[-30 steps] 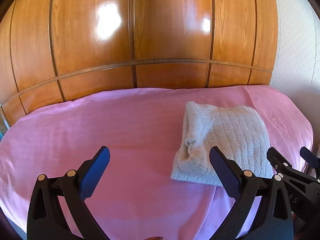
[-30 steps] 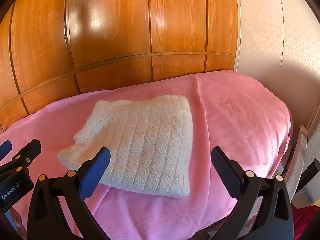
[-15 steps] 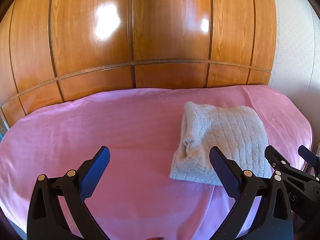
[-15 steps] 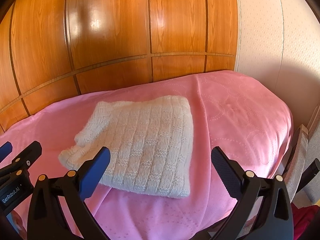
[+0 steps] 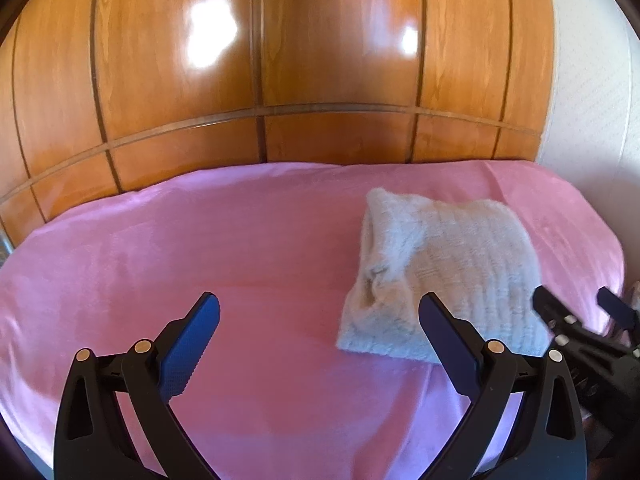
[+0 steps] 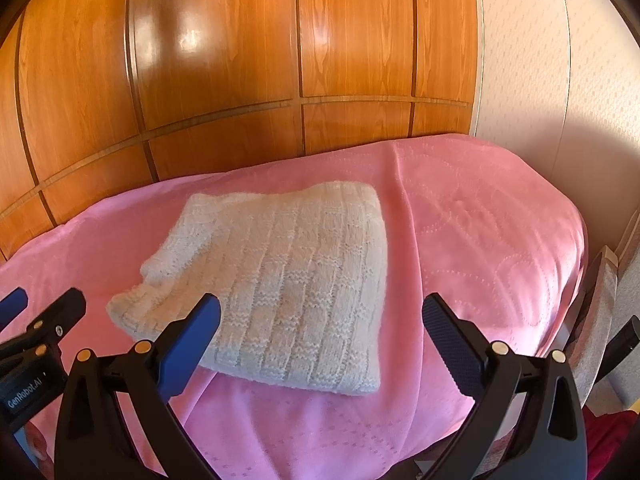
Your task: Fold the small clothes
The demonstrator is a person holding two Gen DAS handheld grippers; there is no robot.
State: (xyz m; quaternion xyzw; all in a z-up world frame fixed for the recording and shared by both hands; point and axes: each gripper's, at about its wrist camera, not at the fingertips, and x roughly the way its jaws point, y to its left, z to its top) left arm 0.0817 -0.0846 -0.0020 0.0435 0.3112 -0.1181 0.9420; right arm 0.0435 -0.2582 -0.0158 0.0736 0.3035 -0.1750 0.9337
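A cream knitted garment (image 5: 448, 272) lies folded into a rough rectangle on the pink blanket (image 5: 200, 248), right of centre in the left wrist view. It fills the middle of the right wrist view, knitted garment (image 6: 288, 280), with a bunched edge at its left. My left gripper (image 5: 320, 312) stands open above the blanket, left of the garment, holding nothing. My right gripper (image 6: 322, 316) is open over the garment's near edge, apart from it. Each gripper shows at the edge of the other's view.
A glossy wooden panelled wall (image 5: 280, 80) rises behind the pink surface. A white textured wall (image 6: 560, 80) stands at the right. The blanket (image 6: 500, 240) drops off at its right edge, where a chair-like frame (image 6: 600, 312) and red fabric (image 6: 608, 440) sit.
Both grippers have drawn back slightly from the garment and stay open. The garment has not moved.
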